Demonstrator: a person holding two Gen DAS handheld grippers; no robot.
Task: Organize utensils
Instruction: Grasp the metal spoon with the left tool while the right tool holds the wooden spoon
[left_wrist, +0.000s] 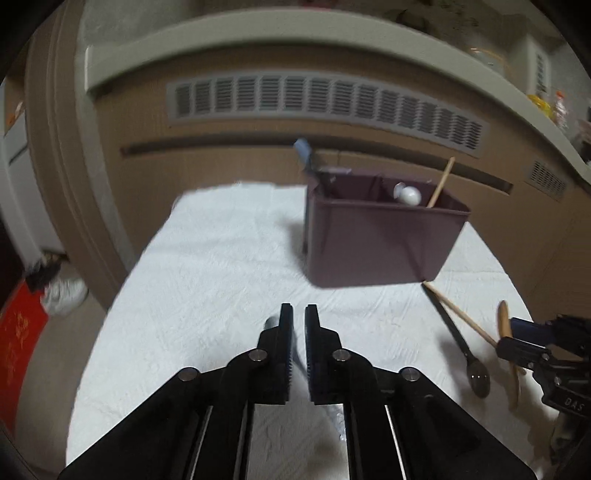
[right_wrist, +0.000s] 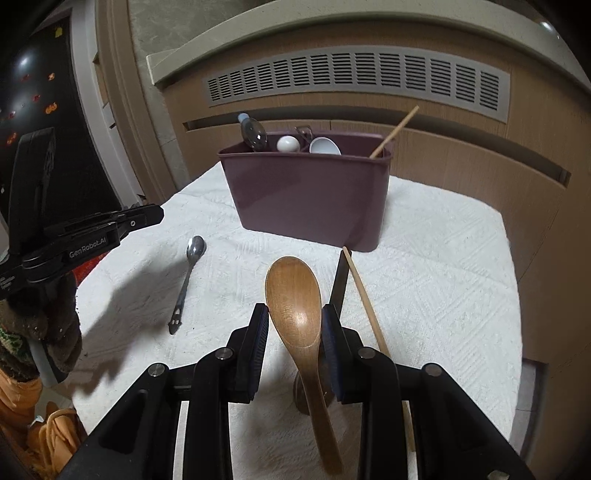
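Two grippers share this job. Our right gripper pinches the wooden spoon at its neck, bowl forward toward the purple caddy, handle trailing back under the fingers, long axis along the gripper's line. To do this well, we should lift clear of the cloth, tip the spoon upright and lower it handle-first into a free compartment, missing the chopstick leaning there. Our left gripper has its fingers nearly together with nothing between them; the metal spoon lies on the cloth below it, bowl toward the caddy. One black spoon and a loose chopstick lie beside us.
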